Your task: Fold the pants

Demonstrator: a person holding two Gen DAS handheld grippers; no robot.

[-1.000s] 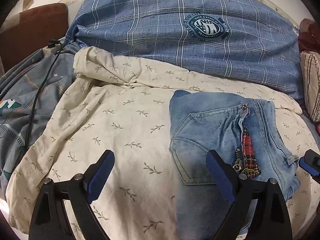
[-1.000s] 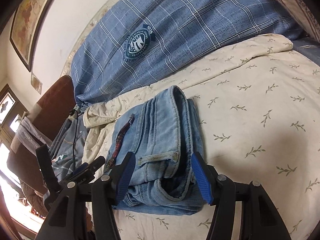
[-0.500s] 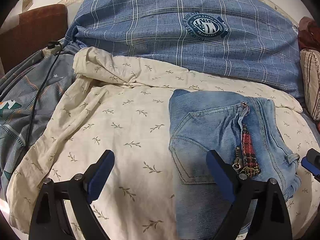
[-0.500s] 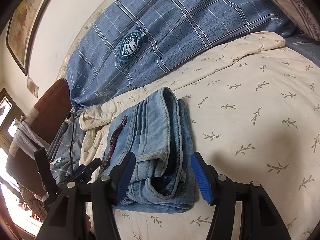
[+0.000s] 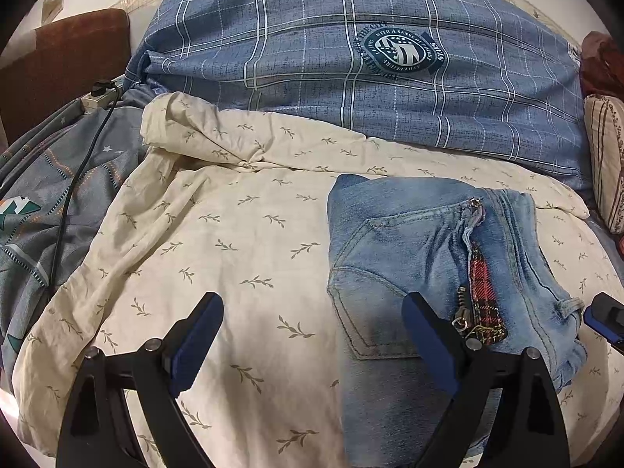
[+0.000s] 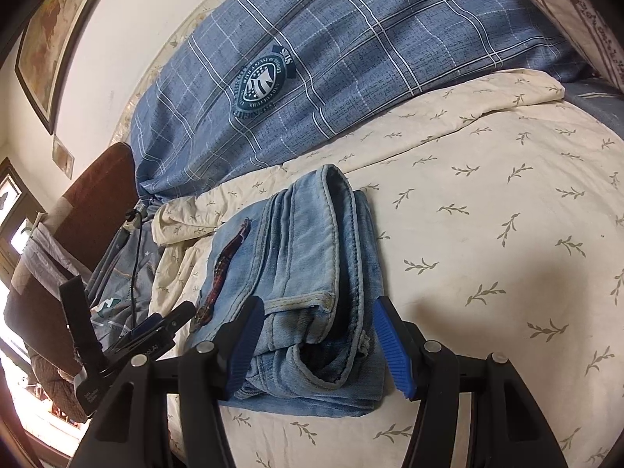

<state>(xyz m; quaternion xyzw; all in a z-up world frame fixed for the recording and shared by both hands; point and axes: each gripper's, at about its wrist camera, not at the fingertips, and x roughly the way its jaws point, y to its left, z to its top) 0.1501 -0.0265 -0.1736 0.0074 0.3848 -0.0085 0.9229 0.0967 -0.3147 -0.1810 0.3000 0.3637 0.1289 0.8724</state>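
On bed: plaid blue quilt [image 5: 351, 89] at back; cream leaf-print sheet [image 5: 241, 241] across middle; folded jeans [image 5: 409, 257] lying on sheet, red plaid strap [image 5: 481, 292] on top. Left hand-held gripper [image 5: 312, 347] wide open, empty. Right hand-held gripper [image 6: 316, 347] half open, straddling jeans' near end, pads apart from denim.

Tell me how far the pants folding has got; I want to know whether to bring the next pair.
Mostly done: the jeans lie as a compact stacked bundle on the leaf-print sheet, back pocket up. Nothing is in hand: the left gripper hovers open at the bundle's edge, and the right gripper straddles the waistband end without pressing it. At most a final tidy seems left.
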